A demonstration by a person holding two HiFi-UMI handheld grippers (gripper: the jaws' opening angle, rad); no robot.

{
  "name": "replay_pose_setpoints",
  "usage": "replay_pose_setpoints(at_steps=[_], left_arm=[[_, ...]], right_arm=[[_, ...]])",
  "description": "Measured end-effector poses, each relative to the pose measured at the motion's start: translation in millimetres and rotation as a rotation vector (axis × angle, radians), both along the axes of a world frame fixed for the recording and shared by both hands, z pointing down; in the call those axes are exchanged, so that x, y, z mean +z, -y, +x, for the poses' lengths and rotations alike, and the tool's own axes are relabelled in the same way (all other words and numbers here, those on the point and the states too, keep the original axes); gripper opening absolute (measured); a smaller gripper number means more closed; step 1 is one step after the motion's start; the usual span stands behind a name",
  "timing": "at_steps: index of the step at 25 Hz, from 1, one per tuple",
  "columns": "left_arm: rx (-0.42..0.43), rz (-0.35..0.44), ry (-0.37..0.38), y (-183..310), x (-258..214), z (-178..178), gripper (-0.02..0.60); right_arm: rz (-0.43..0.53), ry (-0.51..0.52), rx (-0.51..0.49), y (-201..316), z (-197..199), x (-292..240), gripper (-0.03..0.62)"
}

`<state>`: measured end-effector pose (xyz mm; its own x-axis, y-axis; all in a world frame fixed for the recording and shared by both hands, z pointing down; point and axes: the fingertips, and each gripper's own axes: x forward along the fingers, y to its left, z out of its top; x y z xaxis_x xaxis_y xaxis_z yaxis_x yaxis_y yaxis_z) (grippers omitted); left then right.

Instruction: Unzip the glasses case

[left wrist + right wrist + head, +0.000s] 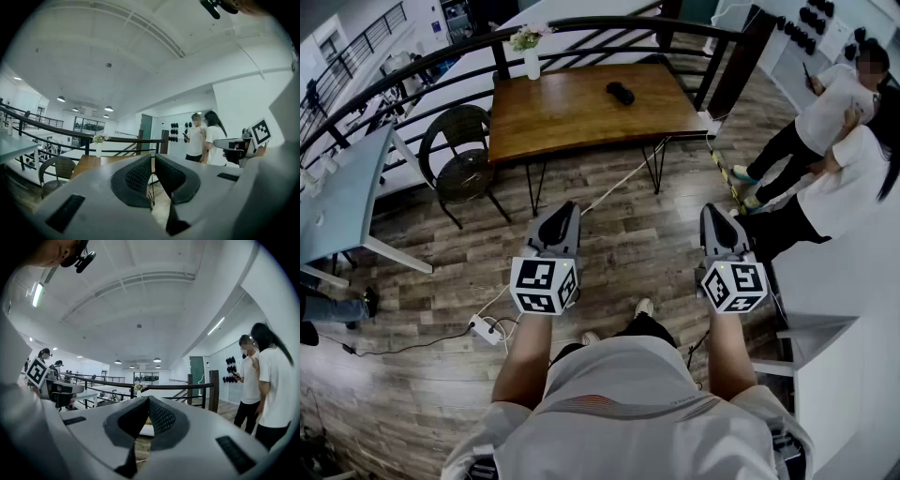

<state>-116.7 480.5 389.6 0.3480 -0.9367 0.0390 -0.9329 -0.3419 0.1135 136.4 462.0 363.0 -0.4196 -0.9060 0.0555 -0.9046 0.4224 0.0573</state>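
Standing well back from the brown wooden bench (581, 112) on thin black legs, the person holds both grippers level and aimed toward it. The small dark oval glasses case (620, 92) lies by itself on the bench top, toward the far right part, well apart from either gripper.

The left gripper (562, 214) has its jaws together with nothing between them. The right gripper (714, 217) is the same, pads meeting and empty.

From this far off the case looks like a light, semi-stiff shell, and neither the zip nor its pull can be made out. A case that light would probably skate on the smooth wood if tugged from one side only. The sensible hold is one pair of jaws pinching the body across its narrow width, near the end where the zip starts. The other pair would take the pull tab. The tab is likely small and slippery, so it would need a firm, square pinch.

Counted:
- one glasses case
- one bench
- one white vase of flowers (531, 58) at the bench's far left corner
- one dark round-backed chair (461, 155) at the bench's left end
- two grippers
- two people in white tops (834, 122) off the bench's right end
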Motion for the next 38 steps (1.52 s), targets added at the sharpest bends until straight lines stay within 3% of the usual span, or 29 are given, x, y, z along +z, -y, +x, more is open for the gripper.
replay_pose_setpoints(at_steps=[17,24,32,38], left_arm=[[0.013,-0.012,-0.009,3,5,-3,0.034],[0.019,-0.018,-0.03,16,2,-6,0.034],[0.028,-0.024,-0.005,67,-6,-3,0.034],[0.016,-0.051,0.009,137,-1,9,0.034]], right_arm=[[-0.003,-0.022,-0.019,3,-14,4,0.052],[-0.016,0.064,0.016,20,1,2,0.051],[-0.048,0.081,-0.003,76,3,10,0.052],[-0.054,0.093,-0.047,148,8,17,0.051]])
